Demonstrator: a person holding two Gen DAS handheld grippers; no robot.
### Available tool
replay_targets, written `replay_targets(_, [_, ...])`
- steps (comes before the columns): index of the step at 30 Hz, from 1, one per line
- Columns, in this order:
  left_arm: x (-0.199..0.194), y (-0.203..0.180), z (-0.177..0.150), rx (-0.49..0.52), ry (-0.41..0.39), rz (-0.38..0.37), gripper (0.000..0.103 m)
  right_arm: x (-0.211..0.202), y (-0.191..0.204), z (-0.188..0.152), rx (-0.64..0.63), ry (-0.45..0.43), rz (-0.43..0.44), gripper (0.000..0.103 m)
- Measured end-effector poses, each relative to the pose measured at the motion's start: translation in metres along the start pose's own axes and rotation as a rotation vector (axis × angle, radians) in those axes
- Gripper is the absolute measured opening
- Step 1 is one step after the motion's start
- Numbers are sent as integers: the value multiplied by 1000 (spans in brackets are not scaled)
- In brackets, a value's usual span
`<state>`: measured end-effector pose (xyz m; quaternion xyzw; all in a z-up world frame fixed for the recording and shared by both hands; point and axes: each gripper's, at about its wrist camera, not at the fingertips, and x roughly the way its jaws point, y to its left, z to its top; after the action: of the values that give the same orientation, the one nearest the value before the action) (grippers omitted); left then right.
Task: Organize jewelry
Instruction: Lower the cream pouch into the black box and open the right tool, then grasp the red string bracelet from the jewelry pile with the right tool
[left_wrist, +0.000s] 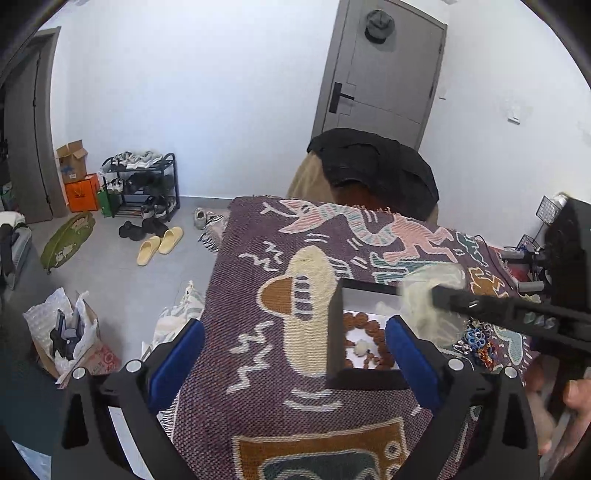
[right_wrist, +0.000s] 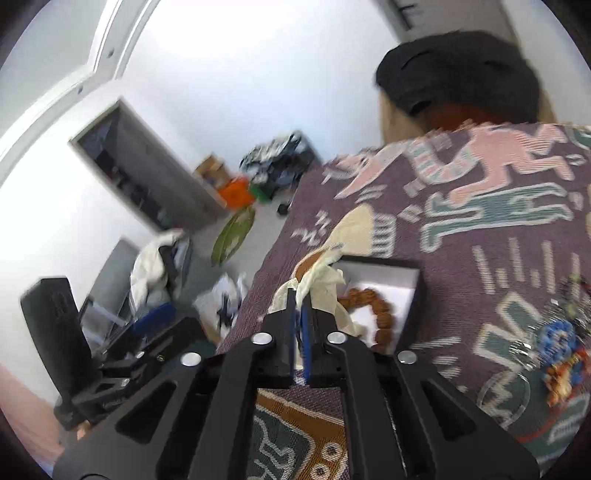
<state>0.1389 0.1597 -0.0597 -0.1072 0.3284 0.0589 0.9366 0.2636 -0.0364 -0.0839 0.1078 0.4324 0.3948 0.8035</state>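
A black box (left_wrist: 334, 325) with a white lining is seen open on the patterned blanket (left_wrist: 258, 387). A brown bead bracelet (right_wrist: 380, 314) already lies inside it, so 1 piece appears to be put away. A cream pouch (right_wrist: 317, 284), soft and translucent, is pinched between the closed fingers of the right gripper (right_wrist: 299, 314) and is held just over the box's near-left corner; whether it is being put in or taken out cannot be told. A heap of coloured trinkets (left_wrist: 480, 343), blue, red and silver, is left loose on the blanket to the right of the box, so most of the sorting is judged undone.

The left gripper (left_wrist: 295, 350) is spread wide with nothing between its blue pads (left_wrist: 410, 354); the box's near-left corner lies in the gap between them, and contact with the box cannot be confirmed.

Only in the left view are a small white bead among the brown ones, the right gripper from the side and the room beyond shown sharply: a grey door (left_wrist: 384, 74), a shoe rack (left_wrist: 144, 184), yellow slippers (left_wrist: 159, 245). Only in the right view is the closed grip on the pouch shown head-on, along with the box's full white floor. That view is blurred, and the trinkets are smeared in it.
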Motion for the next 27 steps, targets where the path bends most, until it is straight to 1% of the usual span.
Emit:
replay_targets(1, [0,3,-1,-8,4,2,95,6,0,0,-3,11,-41,51])
replay_targets(2, [0,5,-1,-12,6,2,95,7,-3,0,-1,0,-81,73])
replay_targets(3, [0,7,-2,-17,6,1,95,3,-5,-2,1,-23,-95,85])
replay_targets(5, [0,8,-3,-19,3,2,95,-10,-12,-6,5,-65,-82,88])
replay_targets(7, [3,7,-4,-21,6,3,95,-20,-20,-10,20,-70,-77,88])
replay_targets(9, [6,4,-4,-24,10,-1,95,-36,-30,-18,30,-94,-120,88])
replay_targets(11, [8,-2,-5,-24,11,-10,95,-53,-42,-27,47,-115,-142,88])
replay_targets(15, [10,-23,-5,8,11,-40,95,-87,-67,-44,85,-154,-186,88])
replay_targets(22, [15,-64,-8,56,20,-95,95,-120,-105,-65,154,-174,-250,88])
replay_targets(25, [16,-84,-11,94,20,-129,95,-132,-125,-75,226,-171,-212,88])
replay_targets(27, [17,-99,-12,118,20,-150,95,-140,-136,-81,253,-173,-218,88])
